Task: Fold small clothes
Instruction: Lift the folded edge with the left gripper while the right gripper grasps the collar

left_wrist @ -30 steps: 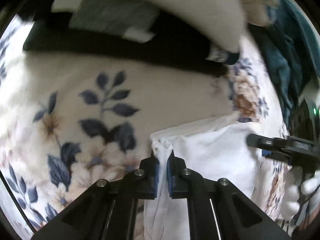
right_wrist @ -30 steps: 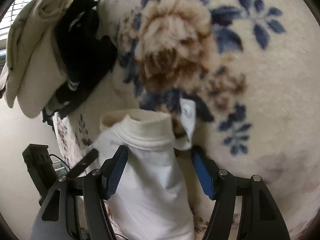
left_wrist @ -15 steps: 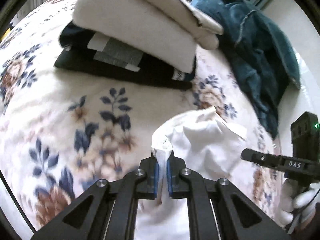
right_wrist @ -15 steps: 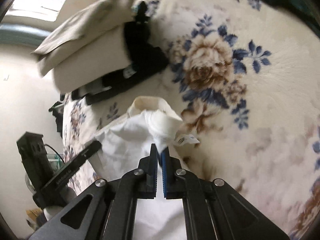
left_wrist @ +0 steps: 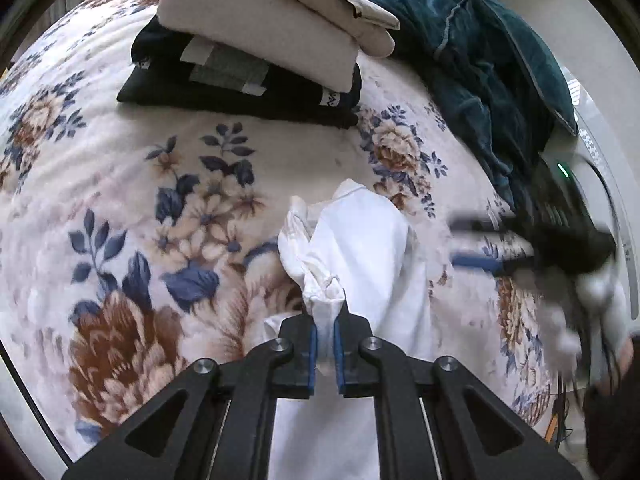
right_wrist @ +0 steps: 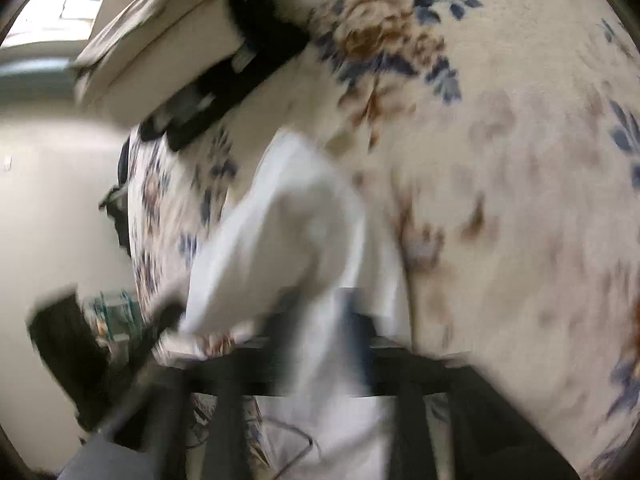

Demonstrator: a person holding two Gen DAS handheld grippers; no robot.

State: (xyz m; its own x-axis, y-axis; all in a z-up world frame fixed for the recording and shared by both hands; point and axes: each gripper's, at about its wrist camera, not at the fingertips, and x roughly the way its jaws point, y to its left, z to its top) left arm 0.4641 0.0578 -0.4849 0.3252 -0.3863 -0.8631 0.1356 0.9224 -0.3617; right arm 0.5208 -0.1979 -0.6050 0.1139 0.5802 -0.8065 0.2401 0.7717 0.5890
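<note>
A small white garment (left_wrist: 360,240) hangs bunched over the floral blanket (left_wrist: 120,184). My left gripper (left_wrist: 325,320) is shut on a gathered edge of it, with cloth trailing down between the fingers. In the left wrist view my right gripper (left_wrist: 476,242) is a blur to the right of the garment, its jaws apart and clear of the cloth. The right wrist view is heavily blurred; the white garment (right_wrist: 280,220) fills its middle, and the right gripper (right_wrist: 320,312) seems parted with cloth in front of it.
A folded stack, cream cloth (left_wrist: 272,12) on black clothes (left_wrist: 240,92), lies at the far side of the blanket and shows in the right wrist view (right_wrist: 192,52) too. A crumpled teal garment (left_wrist: 492,56) lies at the far right. A white appliance (left_wrist: 604,184) stands beyond the bed's right edge.
My right gripper closed on the garment's collar half a second ago and now has let go and swung away fast. My left gripper lifted higher, still holding the cloth.
</note>
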